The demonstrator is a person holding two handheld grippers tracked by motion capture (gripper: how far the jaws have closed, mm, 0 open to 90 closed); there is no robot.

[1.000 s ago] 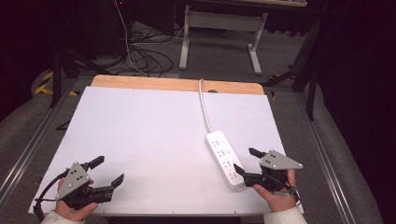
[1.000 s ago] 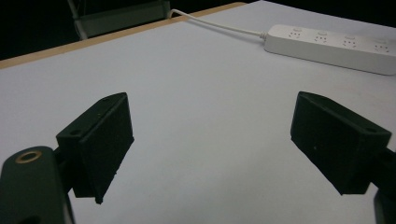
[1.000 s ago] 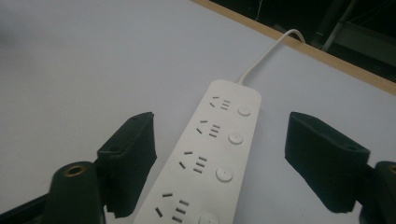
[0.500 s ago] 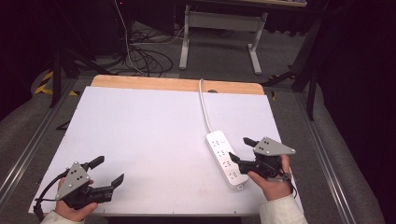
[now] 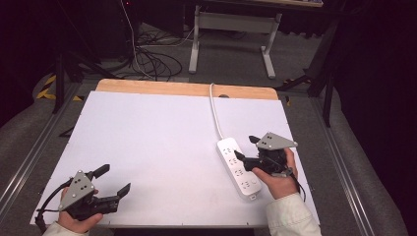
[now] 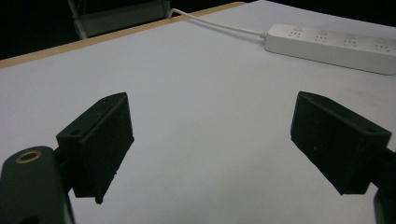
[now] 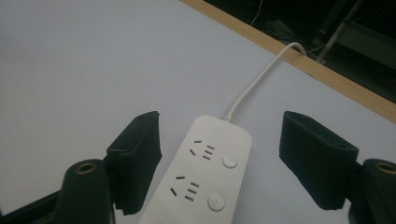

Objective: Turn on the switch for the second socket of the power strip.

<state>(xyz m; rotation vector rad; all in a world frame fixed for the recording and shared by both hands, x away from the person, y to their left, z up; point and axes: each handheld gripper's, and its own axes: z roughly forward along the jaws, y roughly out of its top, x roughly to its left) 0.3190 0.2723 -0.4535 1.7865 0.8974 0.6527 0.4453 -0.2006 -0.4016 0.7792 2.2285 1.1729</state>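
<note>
A white table (image 5: 147, 147) with a wooden strip along its far edge carries a white power strip (image 5: 239, 167) on its right half, lying lengthwise toward the person, its white cord (image 5: 215, 110) running off over the far edge. The right gripper (image 5: 244, 148) hovers over the strip's far end, jaws wide apart on either side of it without touching. The left gripper (image 5: 114, 181) sits at the near left corner, well apart from the strip, jaws likewise spread over bare table.

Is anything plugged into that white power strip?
No. The power strip lies flat on the table with every visible socket empty; only its own cord runs off the far edge.
</note>
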